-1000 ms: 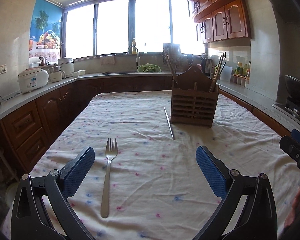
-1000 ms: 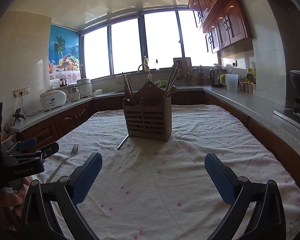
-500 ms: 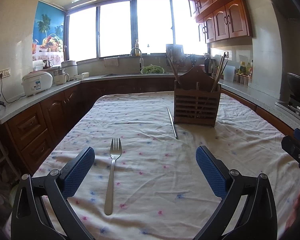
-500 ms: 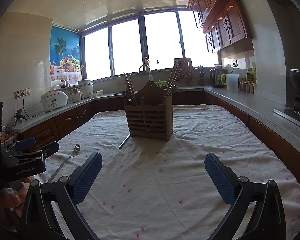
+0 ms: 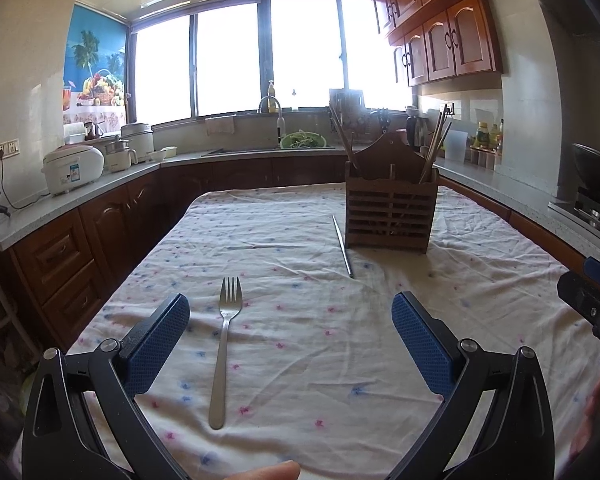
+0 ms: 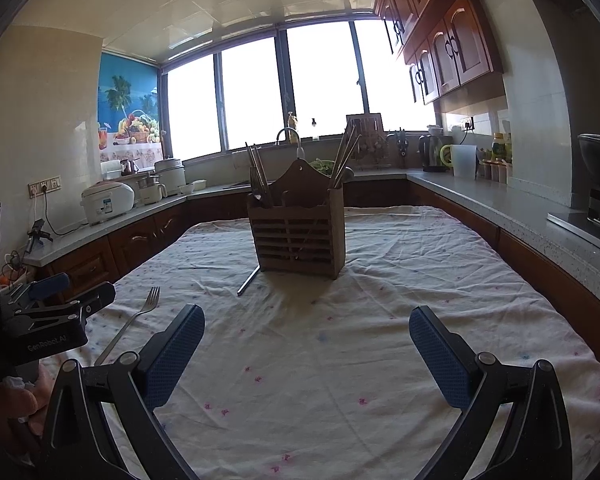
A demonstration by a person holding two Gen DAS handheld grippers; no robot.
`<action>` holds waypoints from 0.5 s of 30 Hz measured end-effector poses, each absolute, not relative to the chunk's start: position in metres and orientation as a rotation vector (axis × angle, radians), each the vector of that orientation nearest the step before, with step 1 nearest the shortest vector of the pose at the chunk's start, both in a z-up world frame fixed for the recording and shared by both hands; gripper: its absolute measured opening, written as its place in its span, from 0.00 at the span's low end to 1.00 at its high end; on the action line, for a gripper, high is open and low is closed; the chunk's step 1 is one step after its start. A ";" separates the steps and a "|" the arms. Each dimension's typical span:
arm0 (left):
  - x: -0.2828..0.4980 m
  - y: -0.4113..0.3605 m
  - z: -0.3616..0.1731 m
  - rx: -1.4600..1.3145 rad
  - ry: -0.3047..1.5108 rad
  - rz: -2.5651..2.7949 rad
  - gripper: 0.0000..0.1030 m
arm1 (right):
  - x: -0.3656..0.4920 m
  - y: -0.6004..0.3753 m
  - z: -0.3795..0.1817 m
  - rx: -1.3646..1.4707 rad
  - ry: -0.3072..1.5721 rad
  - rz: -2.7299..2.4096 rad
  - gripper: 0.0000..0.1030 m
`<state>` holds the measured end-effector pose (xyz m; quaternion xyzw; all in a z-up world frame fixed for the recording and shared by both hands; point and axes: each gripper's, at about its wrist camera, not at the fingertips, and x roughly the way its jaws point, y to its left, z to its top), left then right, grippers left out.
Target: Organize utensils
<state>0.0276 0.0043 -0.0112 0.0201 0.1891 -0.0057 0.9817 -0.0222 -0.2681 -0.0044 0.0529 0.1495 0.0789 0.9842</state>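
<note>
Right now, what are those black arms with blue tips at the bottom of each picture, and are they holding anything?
They are grabbing tools, and a person holds one in each hand. Each has a small camera looking along its two blue fingers, so one picture comes from the left hand-held gripper and one from the right hand-held gripper. Both are open and hold nothing. On the flowery tablecloth lie a fork and a thin metal stick, beside a wooden utensil holder with chopsticks in it.
</note>
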 end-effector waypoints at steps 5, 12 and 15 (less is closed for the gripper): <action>0.028 0.002 -0.011 0.045 0.382 -0.013 1.00 | -0.022 -0.268 -0.005 0.106 0.299 0.162 1.00; 0.026 0.003 -0.010 0.044 0.376 -0.006 1.00 | -0.021 -0.268 -0.004 0.108 0.298 0.166 1.00; 0.026 0.003 -0.010 0.044 0.375 -0.007 1.00 | -0.021 -0.267 -0.003 0.106 0.297 0.169 1.00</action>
